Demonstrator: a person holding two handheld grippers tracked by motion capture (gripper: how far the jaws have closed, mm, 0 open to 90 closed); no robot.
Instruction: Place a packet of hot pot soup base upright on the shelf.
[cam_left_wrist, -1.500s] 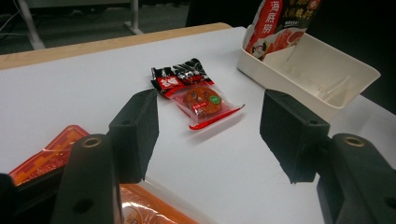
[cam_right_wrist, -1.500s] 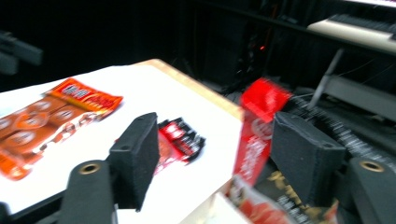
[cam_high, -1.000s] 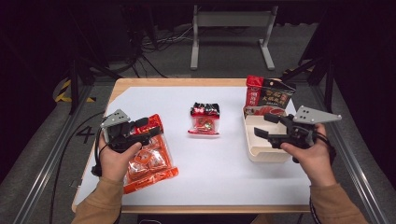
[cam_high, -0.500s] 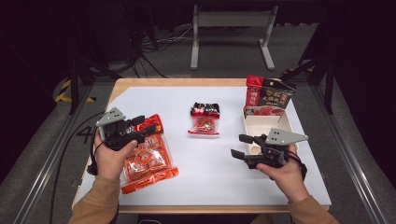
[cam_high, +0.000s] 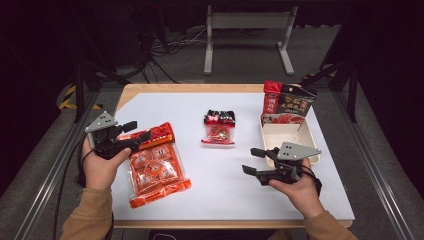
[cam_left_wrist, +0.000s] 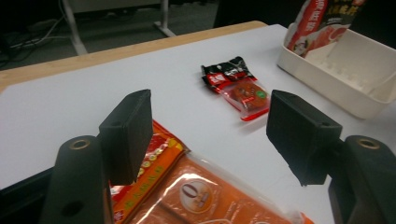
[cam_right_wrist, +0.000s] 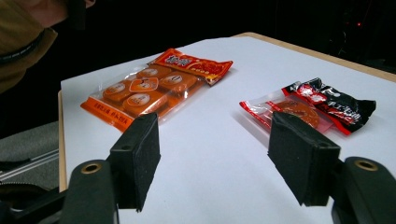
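Left gripper (cam_high: 136, 132): hovers over the top end of the orange snack pack (cam_high: 155, 165), jaws just widened and apart, nothing between them; likely lining up to take the pack by its edge.
Orange snack pack: flat on the bench (cam_high: 225, 175), near its left side, free to be lifted.
Right gripper (cam_high: 254, 161): jaws spread and empty, low over the bench just beside the white tray (cam_high: 305, 132), aimed toward the small red packet (cam_high: 218, 128).
White tray: right side, one red pouch (cam_high: 287, 102) propped upright inside, probably where the packs go.
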